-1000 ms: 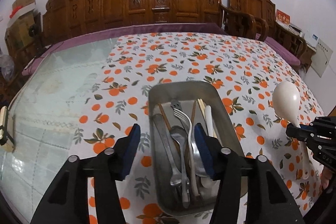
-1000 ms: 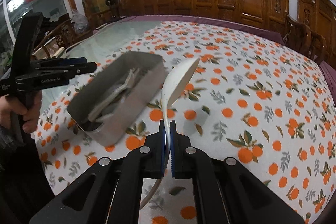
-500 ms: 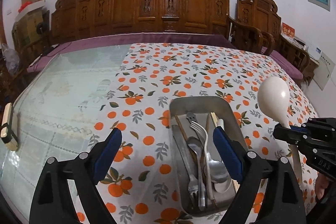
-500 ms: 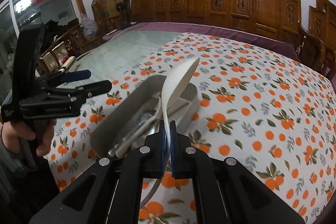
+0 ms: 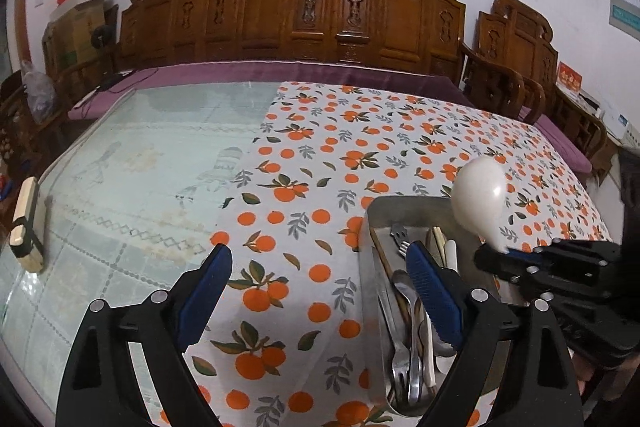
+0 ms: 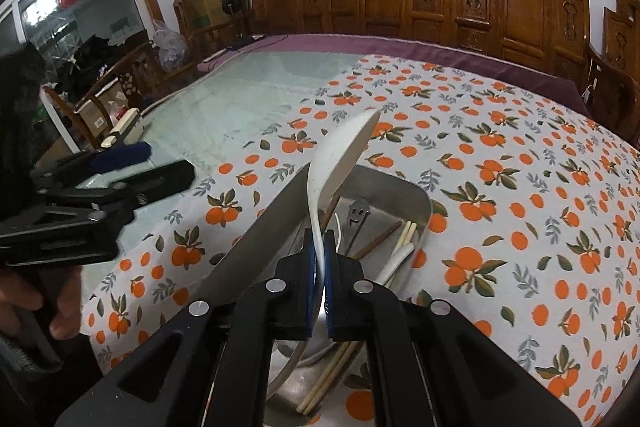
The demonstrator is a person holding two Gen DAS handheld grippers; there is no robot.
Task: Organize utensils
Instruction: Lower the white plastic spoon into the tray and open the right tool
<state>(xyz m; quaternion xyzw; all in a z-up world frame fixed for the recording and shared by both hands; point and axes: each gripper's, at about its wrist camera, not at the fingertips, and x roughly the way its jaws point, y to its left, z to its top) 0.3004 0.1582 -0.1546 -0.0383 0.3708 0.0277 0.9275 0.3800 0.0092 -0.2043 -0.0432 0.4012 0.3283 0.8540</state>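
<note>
R tongs (image 6: 319,253) clenched on white spoon (image 6: 340,163) at handle, bowl up, held over steel tray (image 6: 416,205). L tongs (image 5: 320,275) released, nothing between pads, above cloth w/ R pad over tray. Tray on bench (image 5: 120,163), holds forks, spoons, chopsticks.

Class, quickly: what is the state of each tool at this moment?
Left tool: open, holding nothing, above the tablecloth beside the metal tray.
Right tool: shut on the white spoon, over the tray.

Left tongs (image 5: 320,287) gape beside the metal tray (image 5: 370,267); right tongs (image 5: 494,259) pinch a white spoon (image 5: 480,193).
</note>
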